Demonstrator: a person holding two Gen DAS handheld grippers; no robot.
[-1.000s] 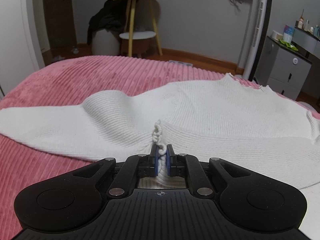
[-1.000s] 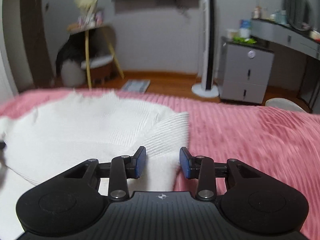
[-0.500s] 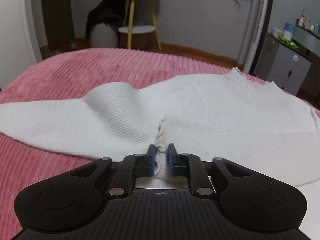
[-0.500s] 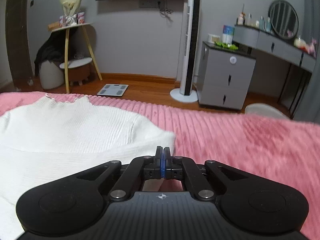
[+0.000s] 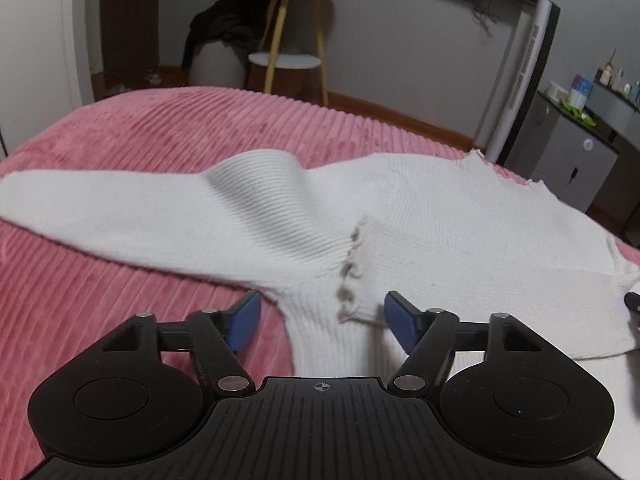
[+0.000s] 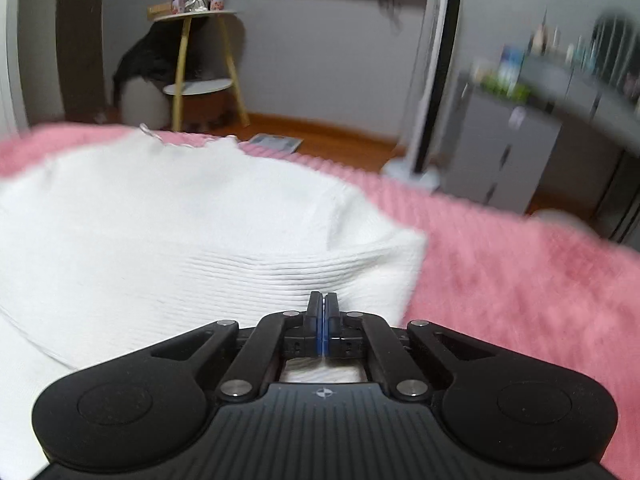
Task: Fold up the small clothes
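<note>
Released since a second ago: left gripper (image 5: 322, 322) jaws now wide apart around the scalloped cuff (image 5: 348, 276) of the white sweater (image 5: 440, 220) on the pink bed (image 5: 120, 280). Right gripper (image 6: 322, 320) clenched over a folded edge; fabric between jaws hidden, view blurred. Open bed right of those jaws.

A home bedroom; pink ribbed bedspread (image 5: 120, 128); grey dresser (image 5: 568, 160); tower fan (image 5: 516, 76); wooden side table (image 5: 292, 36).

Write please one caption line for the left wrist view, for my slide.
Open left gripper above the frilled cuff of a white sweater spread on a pink blanket.
</note>
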